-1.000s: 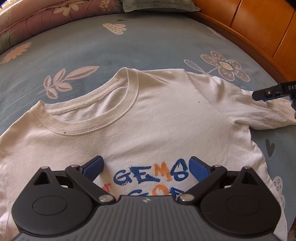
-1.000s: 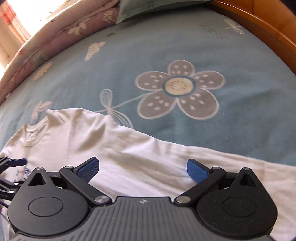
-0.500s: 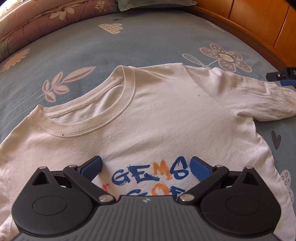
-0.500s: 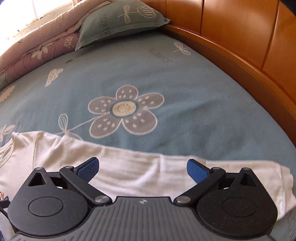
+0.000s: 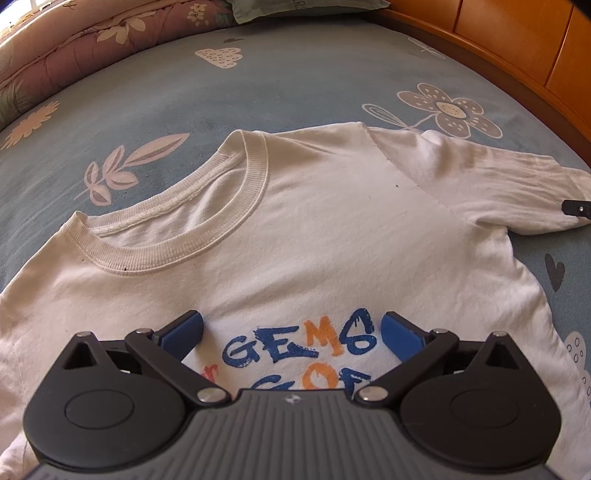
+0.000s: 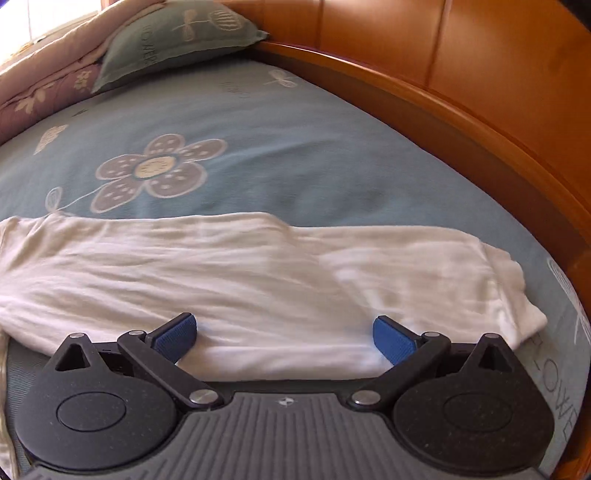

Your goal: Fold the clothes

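Note:
A white T-shirt [image 5: 325, 236] lies face up and spread flat on a blue flowered bed sheet [image 5: 258, 92], collar toward the far side, with blue and orange lettering on the chest. My left gripper [image 5: 291, 334] hovers open over the chest print, nothing between its blue pads. The shirt's right sleeve [image 6: 258, 269] stretches flat across the right wrist view. My right gripper [image 6: 284, 332] stands open over the sleeve's near edge. A tip of the right gripper [image 5: 576, 208] shows at the sleeve cuff in the left wrist view.
A wooden headboard [image 6: 480, 92] curves along the right side of the bed. A green pillow [image 6: 177, 33] and a pink flowered quilt [image 5: 92, 48] lie at the far end. Bare sheet [image 6: 314, 147] spreads beyond the shirt.
My right gripper has swung right and down along the sleeve toward its cuff. The left gripper has stayed over the chest print, nearly still. Both remain open.

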